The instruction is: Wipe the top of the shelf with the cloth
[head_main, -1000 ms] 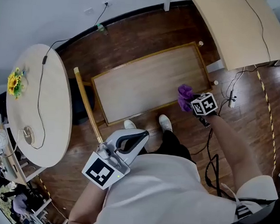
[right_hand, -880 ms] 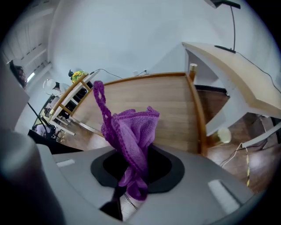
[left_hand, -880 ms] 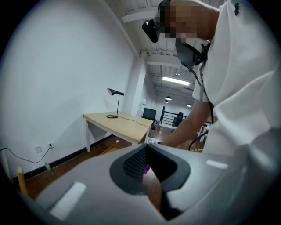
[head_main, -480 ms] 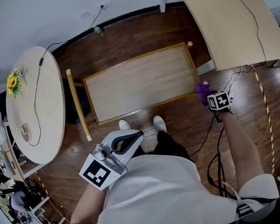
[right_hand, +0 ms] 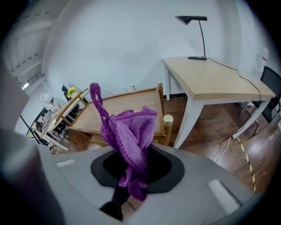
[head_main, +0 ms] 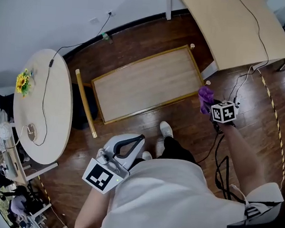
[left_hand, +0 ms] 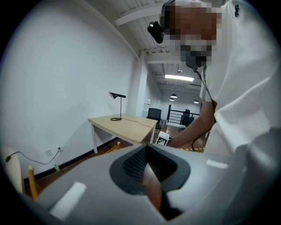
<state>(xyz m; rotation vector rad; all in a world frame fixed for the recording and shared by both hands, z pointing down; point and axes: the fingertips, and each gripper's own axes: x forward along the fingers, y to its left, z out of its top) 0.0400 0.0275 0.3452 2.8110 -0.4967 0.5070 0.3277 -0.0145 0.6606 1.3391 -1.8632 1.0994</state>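
The shelf's top (head_main: 147,84) is a pale wooden panel with a golden rim, lying below me in the head view; it also shows in the right gripper view (right_hand: 118,107). My right gripper (head_main: 209,104) hangs just off the shelf's right end, beside its corner post, and is shut on a purple cloth (head_main: 205,96). The cloth (right_hand: 129,132) stands bunched up out of the jaws of that gripper (right_hand: 131,173). My left gripper (head_main: 139,137) is held close to my body, short of the shelf's front edge, shut with nothing in it (left_hand: 149,176).
A round white table (head_main: 38,104) with a yellow flower (head_main: 22,81) and a cable stands at the left. A pale rectangular desk (head_main: 231,29) with a lamp (right_hand: 195,26) stands beyond the shelf's right end. Cables (head_main: 217,145) and striped tape (head_main: 274,115) lie on the wooden floor.
My right gripper has carried the cloth from over the shelf's front right part to just past its right end. The left gripper has stayed by my body.
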